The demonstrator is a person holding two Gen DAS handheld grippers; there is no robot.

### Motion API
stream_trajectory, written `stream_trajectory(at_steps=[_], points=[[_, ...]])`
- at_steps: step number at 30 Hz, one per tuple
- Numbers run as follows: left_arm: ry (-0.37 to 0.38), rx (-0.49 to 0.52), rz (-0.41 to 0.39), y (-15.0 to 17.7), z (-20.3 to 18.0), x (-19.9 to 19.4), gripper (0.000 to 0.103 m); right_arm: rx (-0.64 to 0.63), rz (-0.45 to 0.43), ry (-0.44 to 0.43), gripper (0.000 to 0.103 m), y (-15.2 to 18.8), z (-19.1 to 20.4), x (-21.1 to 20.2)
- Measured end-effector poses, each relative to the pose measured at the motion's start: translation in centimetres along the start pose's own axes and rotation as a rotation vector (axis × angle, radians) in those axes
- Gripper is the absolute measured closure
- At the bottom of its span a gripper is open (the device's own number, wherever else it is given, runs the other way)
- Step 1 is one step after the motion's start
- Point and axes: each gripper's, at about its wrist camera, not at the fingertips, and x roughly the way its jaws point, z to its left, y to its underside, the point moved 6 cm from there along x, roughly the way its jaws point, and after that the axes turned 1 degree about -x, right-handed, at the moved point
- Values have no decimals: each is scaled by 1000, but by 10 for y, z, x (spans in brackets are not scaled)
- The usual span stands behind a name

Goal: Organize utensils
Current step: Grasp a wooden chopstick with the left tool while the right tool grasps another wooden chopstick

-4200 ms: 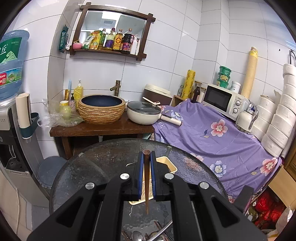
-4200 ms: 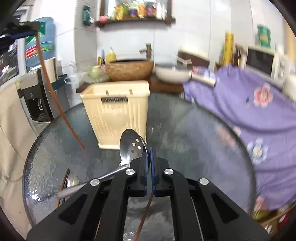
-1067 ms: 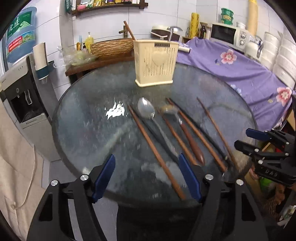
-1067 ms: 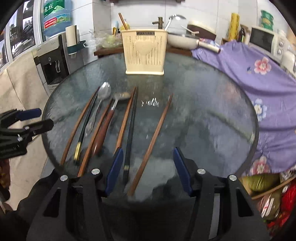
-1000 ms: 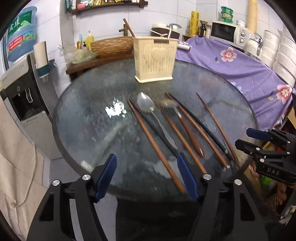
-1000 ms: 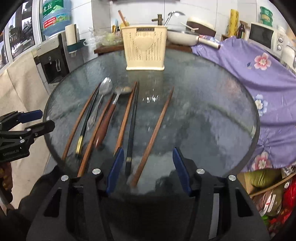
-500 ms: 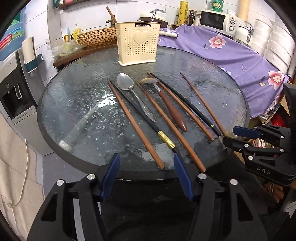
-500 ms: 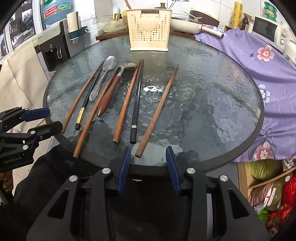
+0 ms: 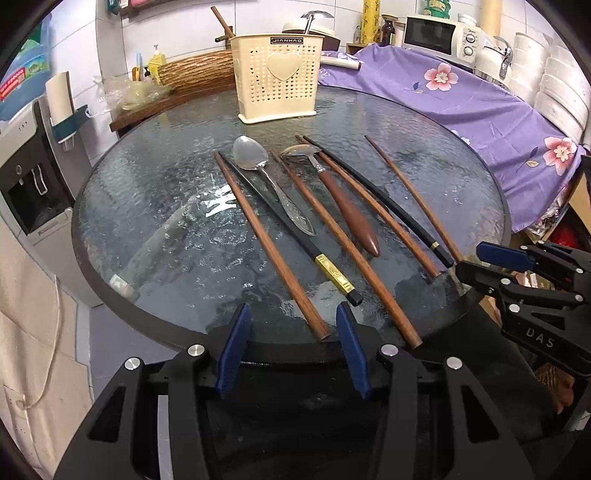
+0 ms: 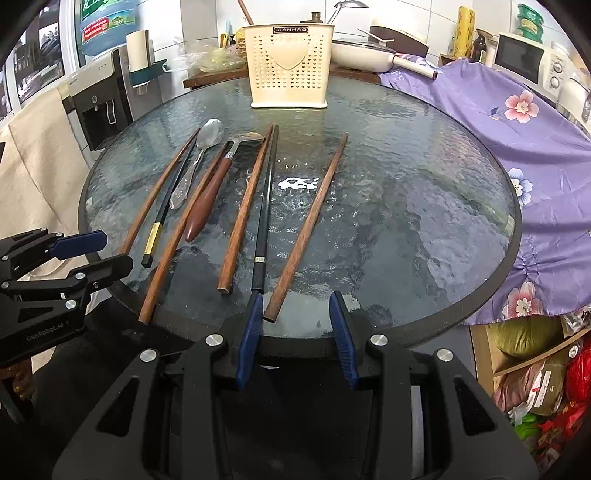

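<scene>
Utensils, chiefly long brown wooden chopsticks [image 10: 306, 221], lie near-to-far on the round glass table [image 10: 424, 206], butt ends nearest both the right gripper [image 10: 295, 332] and left gripper [image 9: 291, 343], whose jaws, just closing, grasp nothing.

1. A home kitchen — white tiled walls, a microwave [image 9: 430, 35], a lidded pan [image 10: 364, 55].
2. A water dispenser [image 10: 99, 107] stands beside the round glass tabletop [image 10: 424, 206] — a lived-in, cluttered room.
</scene>
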Motion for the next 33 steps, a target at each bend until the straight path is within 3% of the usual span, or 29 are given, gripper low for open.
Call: stream_trajectory(at_steps=[3,12,18,33], points=[[-19,8,-14,0,0,1,58,6,-5,9,68,-1,2,2],[-50,-10,-46,2,5,-3,73,7,-15,26,93,2,8,-1],[-51,-68,-56,2,18,-4,93,48,-27,20,95,4,-2,-2],[7,-203,-90,3,40,-16,95,81,-71,14,95,3,-15,-11]])
